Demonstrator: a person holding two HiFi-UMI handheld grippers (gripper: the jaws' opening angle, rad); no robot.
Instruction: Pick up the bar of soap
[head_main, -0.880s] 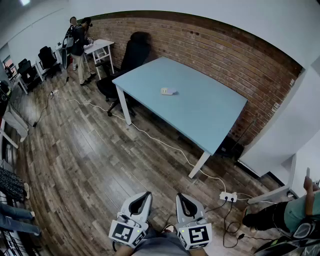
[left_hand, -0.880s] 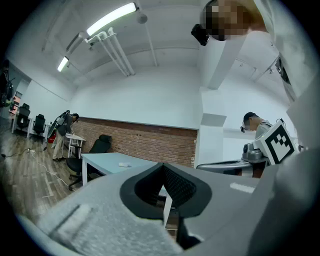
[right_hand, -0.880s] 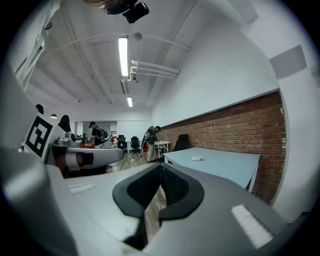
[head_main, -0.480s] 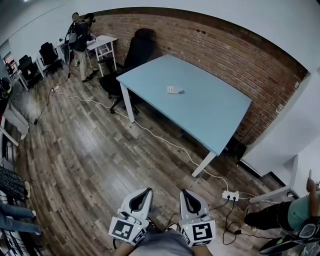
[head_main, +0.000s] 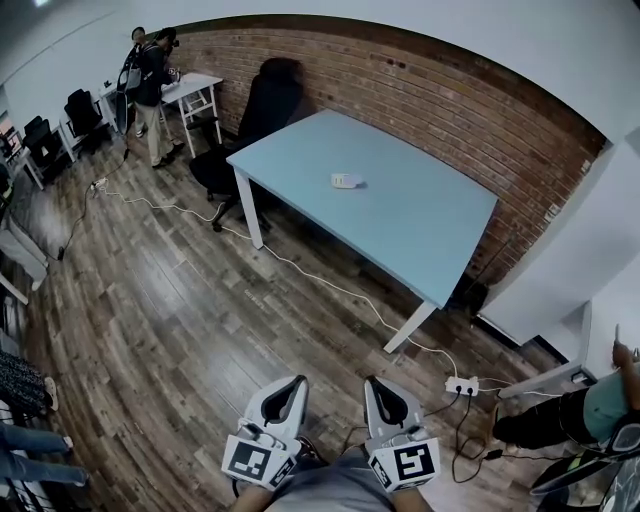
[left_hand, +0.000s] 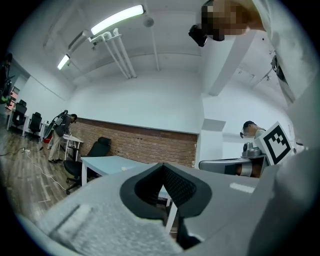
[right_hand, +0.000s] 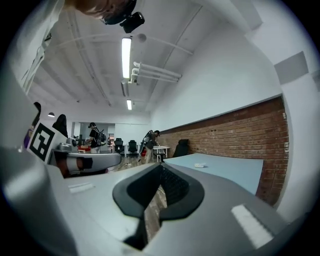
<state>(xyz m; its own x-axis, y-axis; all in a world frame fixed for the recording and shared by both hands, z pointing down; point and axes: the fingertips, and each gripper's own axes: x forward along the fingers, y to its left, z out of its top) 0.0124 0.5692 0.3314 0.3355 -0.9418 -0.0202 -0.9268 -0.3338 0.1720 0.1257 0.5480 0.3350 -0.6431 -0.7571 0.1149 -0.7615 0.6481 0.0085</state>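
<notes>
The person is holding the left gripper (head_main: 292, 387) and right gripper (head_main: 376, 388) low by the body, both closed tight on nothing, seemingly because the soap (head_main: 345, 180) is lying well apart, out on the table (head_main: 420, 225). The soap is showing too small to tell its shape or wrapping.

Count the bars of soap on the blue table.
1. The bar of soap lies alone on the blue table, toward the end by the black chair; the whole tabletop shows in the head view, so none seems hidden.
</notes>
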